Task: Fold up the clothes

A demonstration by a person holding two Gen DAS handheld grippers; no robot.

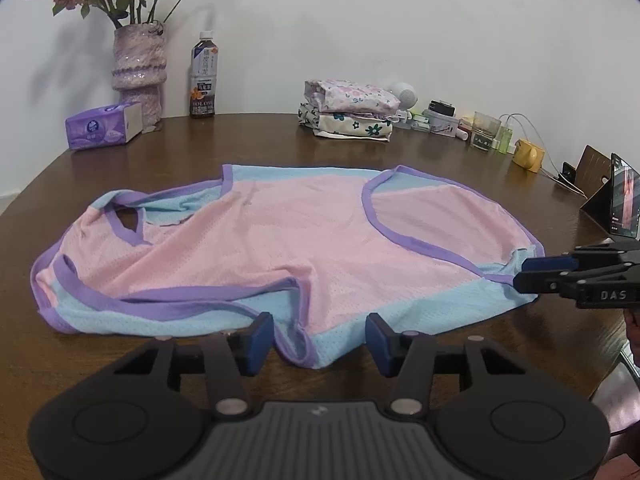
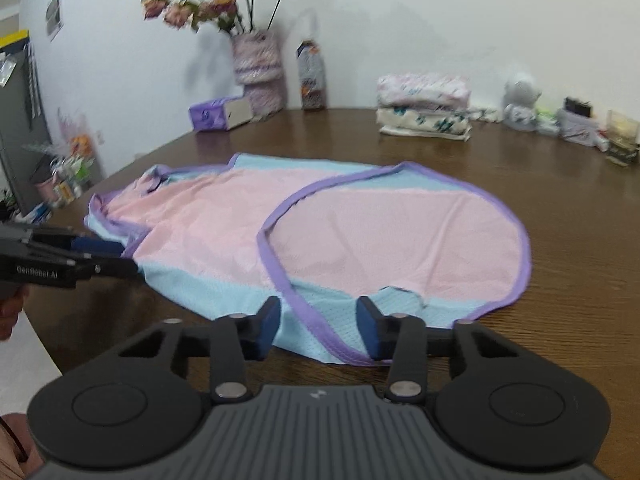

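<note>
The pink and pale-blue mesh garment with purple binding [image 1: 256, 248] lies spread flat on the dark brown wooden tabletop [image 1: 400, 152]. The left claw [image 1: 319, 340] stands wide open around the near blue hem, gripping nothing. The right claw [image 2: 318, 330] gapes likewise over a purple-edged corner. Only the left view shows the propped phone [image 1: 623, 200]; the right view, blurred, shows a cluttered grey shelf [image 2: 24, 128].
</note>
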